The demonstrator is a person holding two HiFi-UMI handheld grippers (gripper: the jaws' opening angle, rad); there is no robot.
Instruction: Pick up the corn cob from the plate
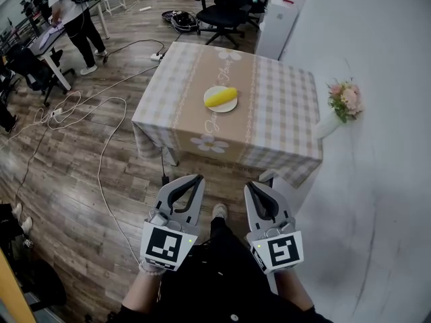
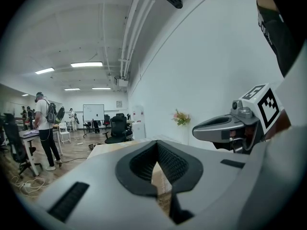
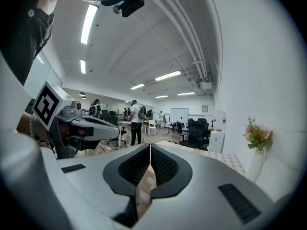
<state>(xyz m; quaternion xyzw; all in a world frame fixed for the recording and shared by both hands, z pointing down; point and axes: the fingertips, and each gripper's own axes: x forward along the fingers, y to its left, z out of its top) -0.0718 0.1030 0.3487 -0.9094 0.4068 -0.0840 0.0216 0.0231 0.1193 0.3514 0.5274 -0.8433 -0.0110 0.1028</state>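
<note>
Corn cob (image 1: 221,97) on plate (image 1: 217,109), mid-table (image 1: 279,113), well ahead of you, long axis along the near edge. Your left gripper (image 1: 194,178) and right gripper (image 1: 250,186): jaws closed, empty, neither clearly nearer.

One corn cob (image 1: 221,97), one plate (image 1: 213,108), one table (image 1: 283,113), one vase (image 1: 328,126).

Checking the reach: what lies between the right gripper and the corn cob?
Head view: wood floor, then bare tablecloth up to the plate holding the corn cob.

A checked tablecloth (image 1: 283,113) covers the table. Pink flowers (image 1: 345,99) stand in a white vase (image 1: 328,126) beside it, and a black office chair (image 1: 225,12) stands behind.
</note>
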